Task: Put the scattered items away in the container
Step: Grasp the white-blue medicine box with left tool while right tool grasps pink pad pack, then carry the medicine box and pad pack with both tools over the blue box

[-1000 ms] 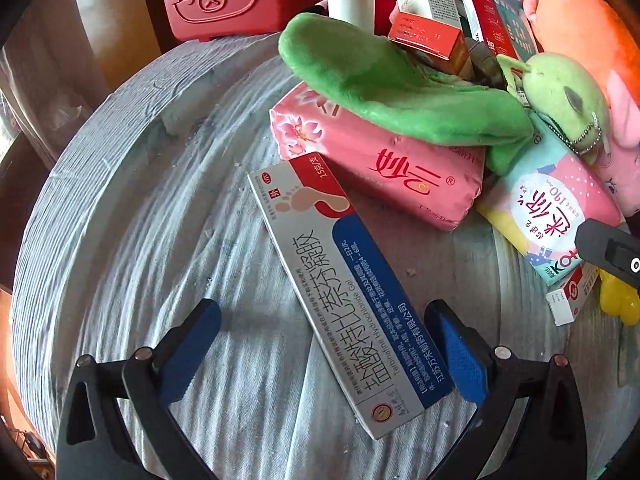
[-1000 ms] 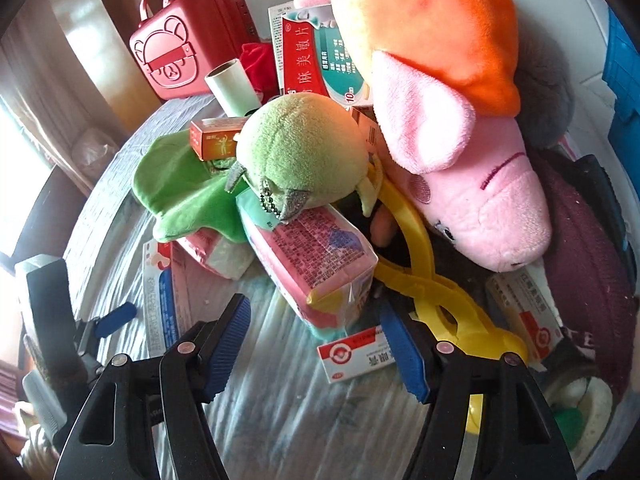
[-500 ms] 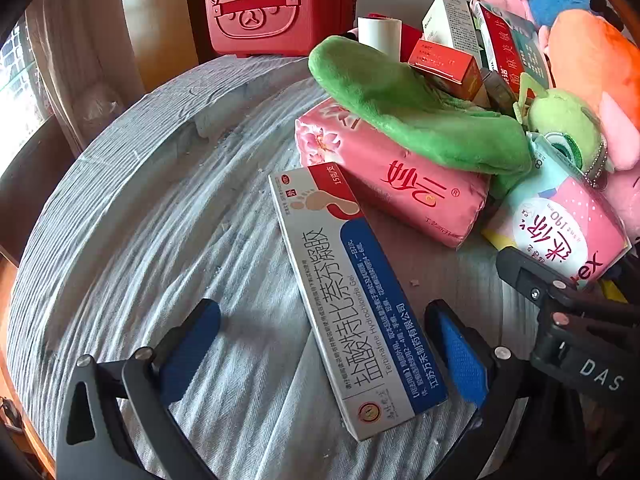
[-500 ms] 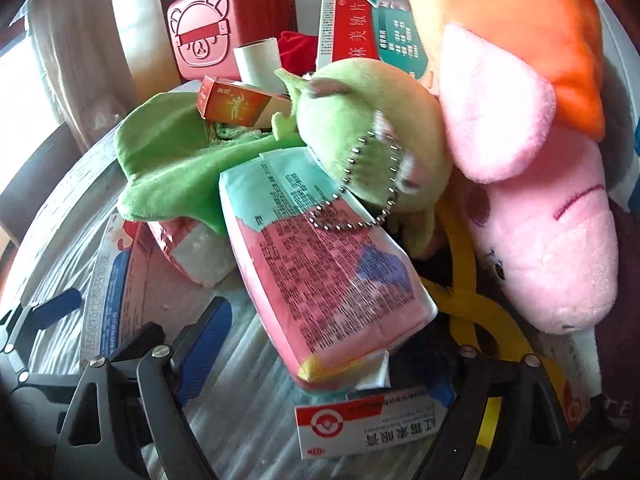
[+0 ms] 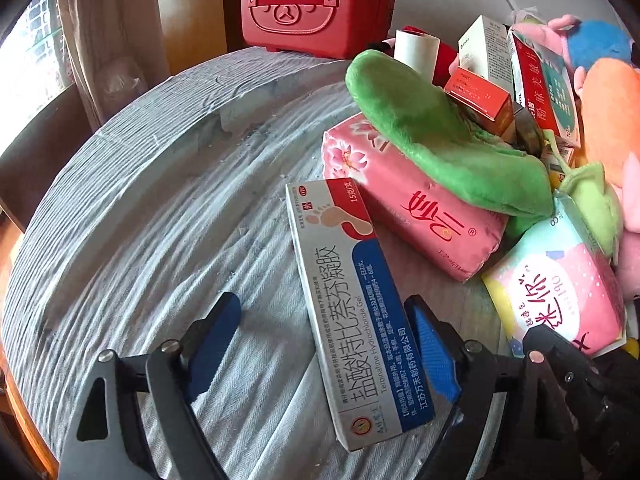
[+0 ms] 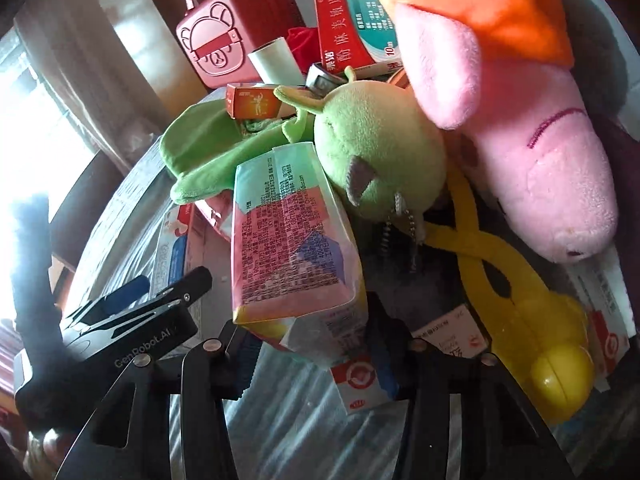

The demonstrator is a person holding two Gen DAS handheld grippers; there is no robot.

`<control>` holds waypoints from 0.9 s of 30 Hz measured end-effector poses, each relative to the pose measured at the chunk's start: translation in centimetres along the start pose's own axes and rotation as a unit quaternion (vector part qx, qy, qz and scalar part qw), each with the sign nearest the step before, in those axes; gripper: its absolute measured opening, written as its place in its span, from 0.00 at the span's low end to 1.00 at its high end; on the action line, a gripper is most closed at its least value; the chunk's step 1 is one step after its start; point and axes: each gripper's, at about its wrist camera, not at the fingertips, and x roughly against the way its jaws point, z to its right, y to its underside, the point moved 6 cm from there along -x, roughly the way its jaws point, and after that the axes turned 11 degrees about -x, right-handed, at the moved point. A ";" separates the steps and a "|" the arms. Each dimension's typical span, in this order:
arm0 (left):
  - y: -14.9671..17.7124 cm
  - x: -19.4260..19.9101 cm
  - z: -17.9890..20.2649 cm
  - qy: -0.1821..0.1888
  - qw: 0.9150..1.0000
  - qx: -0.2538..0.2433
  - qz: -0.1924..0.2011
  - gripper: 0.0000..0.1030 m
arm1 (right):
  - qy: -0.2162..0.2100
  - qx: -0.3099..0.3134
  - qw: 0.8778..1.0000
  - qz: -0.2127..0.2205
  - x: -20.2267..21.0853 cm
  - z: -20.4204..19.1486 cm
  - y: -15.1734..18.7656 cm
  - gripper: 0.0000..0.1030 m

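A long white, red and blue medicine box (image 5: 352,304) lies on the grey-blue cloth, its near end between the fingers of my open left gripper (image 5: 326,340); the blue pads do not touch it. My right gripper (image 6: 316,354) is shut on the near end of a pink and teal soft pack (image 6: 292,252), which also shows in the left wrist view (image 5: 560,292). The red bear case (image 5: 316,4) stands closed at the far edge, also in the right wrist view (image 6: 224,36).
A pile crowds the right: a pink tissue pack (image 5: 404,204), a green plush cloth (image 5: 436,140), a green plush ball (image 6: 376,152), a pink and orange plush pig (image 6: 532,132), yellow tongs (image 6: 520,300), several medicine boxes (image 6: 352,28) and a white roll (image 5: 414,50). A curtain hangs at the left.
My right gripper moved forward onto the pink and teal pack and closed on its end. My left gripper edged forward around the long box.
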 end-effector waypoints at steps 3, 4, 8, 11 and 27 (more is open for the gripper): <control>0.1 0.1 0.4 -0.015 1.000 0.005 0.007 0.77 | -0.006 0.008 1.000 0.006 -0.8 -0.2 -0.4 0.60; 0.0 -0.1 0.3 -0.017 1.000 0.008 0.009 0.77 | -0.009 0.006 1.000 0.010 -0.8 -0.2 -0.5 0.61; -0.5 -0.2 0.1 -0.019 1.000 0.014 0.009 0.56 | -0.014 0.009 1.000 0.019 -0.5 -0.3 -0.4 0.61; -0.5 0.3 -0.1 -0.015 0.999 0.030 0.003 0.42 | -0.017 0.014 1.000 0.019 -0.1 -0.1 -0.2 0.54; -0.9 4.6 -0.8 -0.085 0.994 0.063 0.016 0.37 | -0.039 0.023 0.999 0.028 2.7 -1.0 0.1 0.42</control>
